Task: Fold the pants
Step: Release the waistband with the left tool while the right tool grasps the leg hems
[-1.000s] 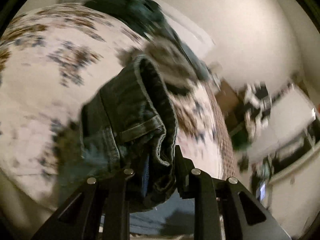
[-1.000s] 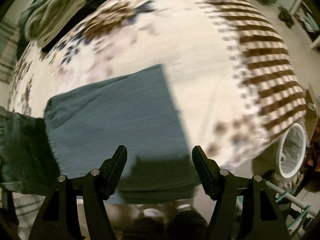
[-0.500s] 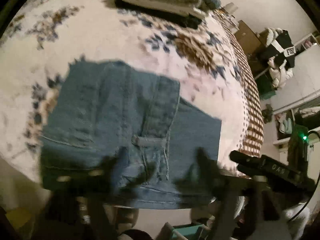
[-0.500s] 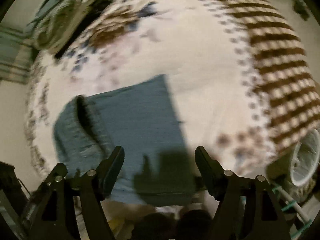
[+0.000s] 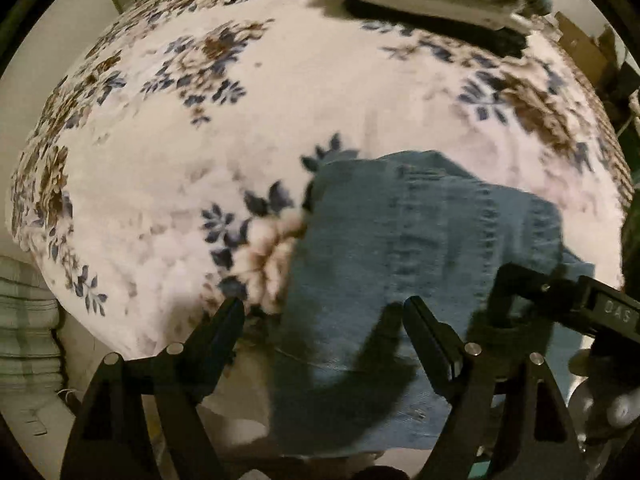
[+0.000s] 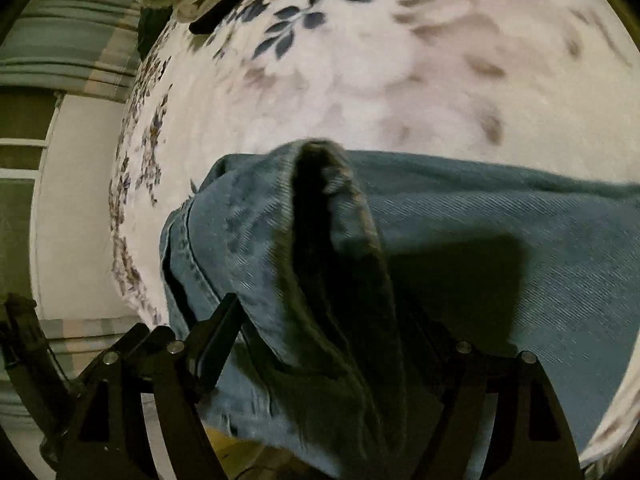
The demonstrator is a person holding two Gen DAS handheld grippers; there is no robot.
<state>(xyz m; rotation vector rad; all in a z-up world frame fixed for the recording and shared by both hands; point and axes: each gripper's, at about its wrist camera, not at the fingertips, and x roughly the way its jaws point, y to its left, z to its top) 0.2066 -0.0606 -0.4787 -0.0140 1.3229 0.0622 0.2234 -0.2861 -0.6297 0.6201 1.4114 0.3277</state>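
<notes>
Pants (image 5: 420, 264) lie folded on the floral bedspread (image 5: 280, 120); both grippers gape, holding nothing.

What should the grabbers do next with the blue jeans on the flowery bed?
Probably press the puffy fold flat. The jeans lie folded on the bed cover, but in the right wrist view one edge stands up with a dark gap under it. Both jaws are spread, the left having just opened: the left hand-held gripper holds nothing, and the right hand-held gripper straddles that raised edge.
</notes>
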